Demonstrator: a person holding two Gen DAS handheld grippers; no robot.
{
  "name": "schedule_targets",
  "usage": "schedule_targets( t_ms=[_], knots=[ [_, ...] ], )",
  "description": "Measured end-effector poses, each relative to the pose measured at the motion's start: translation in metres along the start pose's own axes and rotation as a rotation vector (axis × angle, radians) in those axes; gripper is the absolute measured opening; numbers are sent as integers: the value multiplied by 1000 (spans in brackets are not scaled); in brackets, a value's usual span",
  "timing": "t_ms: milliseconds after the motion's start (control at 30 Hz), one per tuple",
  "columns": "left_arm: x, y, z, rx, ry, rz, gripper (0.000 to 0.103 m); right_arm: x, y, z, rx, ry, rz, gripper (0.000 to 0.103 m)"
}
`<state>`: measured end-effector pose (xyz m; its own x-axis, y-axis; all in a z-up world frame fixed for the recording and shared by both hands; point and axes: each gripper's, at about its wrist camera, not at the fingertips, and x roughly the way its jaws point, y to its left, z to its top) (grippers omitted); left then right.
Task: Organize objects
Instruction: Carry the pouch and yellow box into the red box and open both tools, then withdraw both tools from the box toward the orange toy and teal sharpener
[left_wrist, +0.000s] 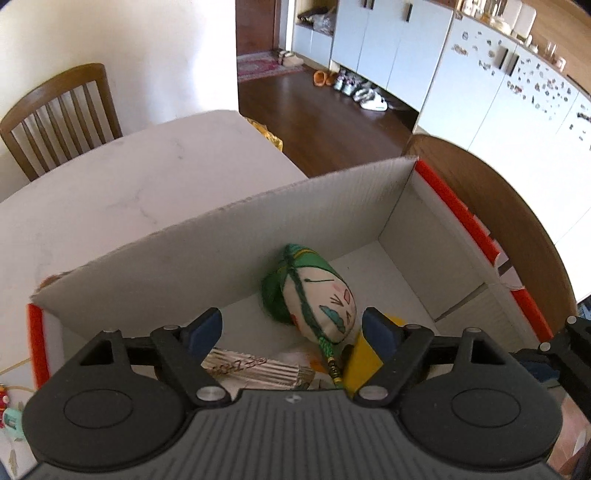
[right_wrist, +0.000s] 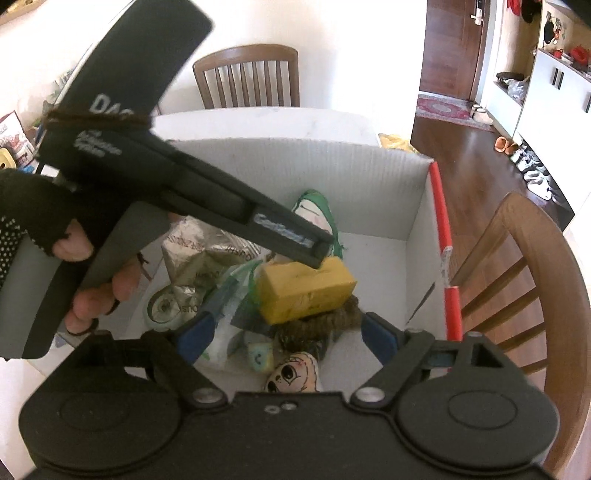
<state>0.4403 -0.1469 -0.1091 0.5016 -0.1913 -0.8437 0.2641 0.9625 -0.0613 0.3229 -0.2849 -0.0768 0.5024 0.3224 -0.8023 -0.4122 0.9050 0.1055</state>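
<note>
A white cardboard box (left_wrist: 229, 251) with orange edges sits on the white table (left_wrist: 110, 192). In it lie a green-haired cloth doll (left_wrist: 314, 291), a silver foil packet (left_wrist: 255, 369) and a yellow sponge (left_wrist: 364, 360). My left gripper (left_wrist: 293, 334) is open and empty above the box, over the doll. In the right wrist view the box (right_wrist: 332, 177) holds the sponge (right_wrist: 306, 291), foil packet (right_wrist: 199, 258), a brown-haired doll (right_wrist: 295, 373) and the green doll (right_wrist: 314, 206). My right gripper (right_wrist: 286, 338) is open and empty above them. The left gripper's body (right_wrist: 177, 177) crosses that view.
Wooden chairs stand at the far side of the table (left_wrist: 62, 114) and at the right of the box (right_wrist: 528, 288). Small items lie on the table left of the box (left_wrist: 9, 413). White cabinets (left_wrist: 480, 92) and shoes (left_wrist: 354, 88) are beyond.
</note>
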Motion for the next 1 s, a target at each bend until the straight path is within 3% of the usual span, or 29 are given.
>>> schedule_targets(
  t_ms=[500, 933, 1000],
  knots=[
    [-80, 8, -16, -32, -142, 36, 83, -53, 5, 1, -2, -108, 27, 86],
    [-155, 30, -59, -91, -255, 33, 83, -84, 18, 5, 40, -188, 38, 87],
    [-163, 37, -68, -103, -268, 36, 88, -86, 23, 6, 46, -194, 37, 87]
  ],
)
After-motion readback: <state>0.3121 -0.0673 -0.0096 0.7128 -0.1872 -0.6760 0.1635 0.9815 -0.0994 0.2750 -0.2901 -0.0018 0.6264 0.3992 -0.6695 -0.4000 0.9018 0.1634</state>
